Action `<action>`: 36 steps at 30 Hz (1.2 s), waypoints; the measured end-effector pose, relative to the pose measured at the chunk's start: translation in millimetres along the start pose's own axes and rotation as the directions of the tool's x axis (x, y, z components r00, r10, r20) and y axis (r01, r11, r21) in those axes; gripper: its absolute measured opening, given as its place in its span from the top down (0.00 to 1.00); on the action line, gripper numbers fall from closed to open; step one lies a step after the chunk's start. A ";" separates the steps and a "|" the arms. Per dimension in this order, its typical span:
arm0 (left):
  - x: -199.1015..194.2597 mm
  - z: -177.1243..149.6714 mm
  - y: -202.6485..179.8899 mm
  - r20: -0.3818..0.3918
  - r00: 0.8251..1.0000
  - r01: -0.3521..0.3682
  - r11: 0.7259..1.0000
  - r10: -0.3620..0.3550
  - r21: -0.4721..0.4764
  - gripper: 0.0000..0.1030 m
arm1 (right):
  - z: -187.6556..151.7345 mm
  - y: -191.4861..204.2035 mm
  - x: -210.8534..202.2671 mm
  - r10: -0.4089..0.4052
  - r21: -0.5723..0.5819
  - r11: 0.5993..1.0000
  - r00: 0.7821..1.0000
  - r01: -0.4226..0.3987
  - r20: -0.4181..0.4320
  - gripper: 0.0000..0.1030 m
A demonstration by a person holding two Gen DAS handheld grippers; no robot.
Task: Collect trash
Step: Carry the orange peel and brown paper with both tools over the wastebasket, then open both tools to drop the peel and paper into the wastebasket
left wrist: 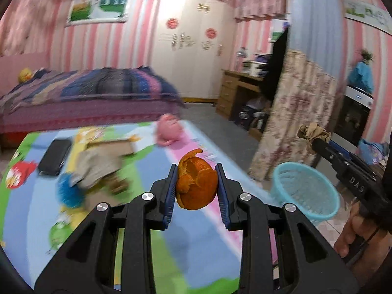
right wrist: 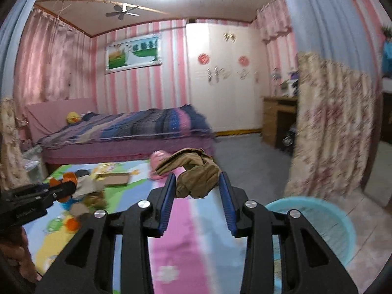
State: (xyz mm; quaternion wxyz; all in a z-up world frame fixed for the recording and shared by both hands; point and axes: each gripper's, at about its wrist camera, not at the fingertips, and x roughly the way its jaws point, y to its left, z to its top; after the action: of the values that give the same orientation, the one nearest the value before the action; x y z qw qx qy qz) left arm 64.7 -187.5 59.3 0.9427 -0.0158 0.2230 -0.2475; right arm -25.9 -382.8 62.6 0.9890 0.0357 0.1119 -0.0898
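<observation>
Orange peel [left wrist: 197, 183] clamped in left hand-held gripper [left wrist: 197, 186]; right hand-held gripper [right wrist: 198, 186] clenching brown paper [right wrist: 196, 178], basket [right wrist: 338, 218] beside mat edge.

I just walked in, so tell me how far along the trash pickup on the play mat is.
Midway, it seems. Done: nothing I can confirm; what is inside the blue basket is blurred. In hand: the left gripper holds an orange peel and the right gripper a crumpled brown paper, both lifted off the mat. Left: more brown scraps and an orange piece on the mat.
</observation>
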 end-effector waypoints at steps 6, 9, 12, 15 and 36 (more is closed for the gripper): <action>35.5 28.6 -72.2 0.023 0.996 0.085 0.994 -0.087 0.075 0.71 | 4.3 -72.3 -16.9 -0.089 0.085 0.993 0.996 0.087 0.018 0.64; 58.6 35.6 -103.8 0.018 0.992 0.124 0.987 -0.126 0.098 0.71 | 0.7 -98.3 -21.1 -0.122 0.130 0.984 0.993 0.119 0.011 0.64; 75.7 37.6 -125.4 0.013 0.987 0.158 0.981 -0.160 0.109 0.71 | -2.0 -118.7 -23.6 -0.159 0.137 0.978 0.987 0.157 0.002 0.64; 91.4 31.9 -144.3 -0.003 0.982 0.190 0.975 -0.191 0.118 0.71 | -4.7 -132.6 -28.5 -0.185 0.135 0.974 0.983 0.184 -0.007 0.64; 122.2 13.7 -182.3 -0.068 0.960 0.277 0.952 -0.270 0.133 0.71 | -27.0 -170.6 -12.3 -0.218 0.202 0.951 0.971 0.233 -0.094 0.61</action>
State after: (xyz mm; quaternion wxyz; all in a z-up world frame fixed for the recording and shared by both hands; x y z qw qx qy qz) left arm 81.9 -406.3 46.8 0.8923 0.0264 0.2238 -0.3912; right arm -75.2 -545.7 30.5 0.9583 0.1308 0.1400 -0.2122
